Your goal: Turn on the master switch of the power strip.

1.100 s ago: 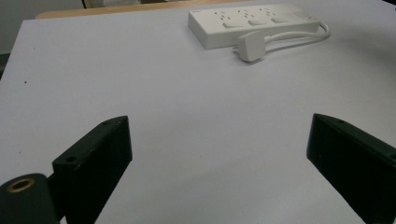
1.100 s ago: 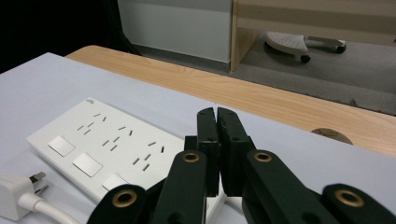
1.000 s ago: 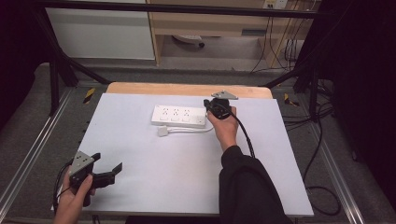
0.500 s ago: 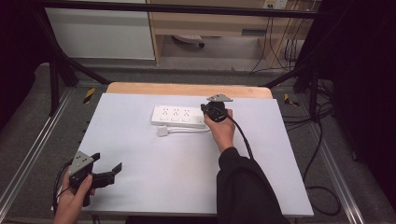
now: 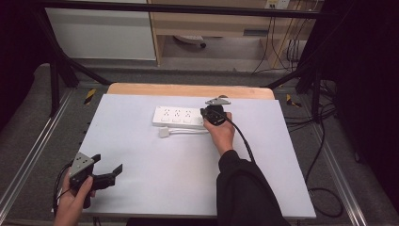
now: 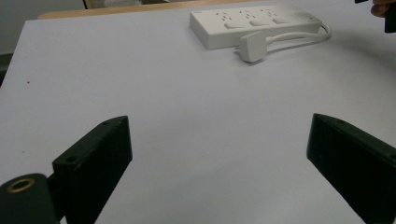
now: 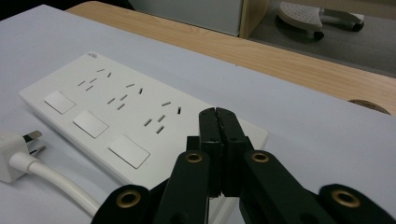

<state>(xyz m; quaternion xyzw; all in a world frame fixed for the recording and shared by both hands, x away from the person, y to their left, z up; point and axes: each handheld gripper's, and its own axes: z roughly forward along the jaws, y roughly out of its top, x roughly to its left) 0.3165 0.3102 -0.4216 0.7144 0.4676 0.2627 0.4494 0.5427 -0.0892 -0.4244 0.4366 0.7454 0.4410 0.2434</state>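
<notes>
A white power strip [image 5: 178, 116] [image 6: 254, 22] [image 7: 116, 119] with three sockets and three switches lies flat at the far middle of the white table mat. Its white plug [image 5: 163, 133] [image 6: 252, 46] [image 7: 16, 156] rests on the mat just in front of it, the cable [image 5: 190, 131] looping back to the strip's right end. My right gripper [image 5: 207, 112] [image 7: 217, 116] hovers at the strip's right end, jaws pressed together with nothing between them. Over the mat's near left corner, my left gripper [image 5: 110, 165] [image 6: 219, 154] is held wide open and empty.
The white mat [image 5: 188, 174] covers a wooden table whose bare far edge [image 5: 188, 90] shows behind the strip. Metal frame rails [image 5: 28, 155] run along both sides. Cables [image 5: 324, 141] trail on the floor at right. Shelving stands beyond the table.
My right gripper has shifted slightly left and closer to the strip's right end. The left gripper has stayed in place.
</notes>
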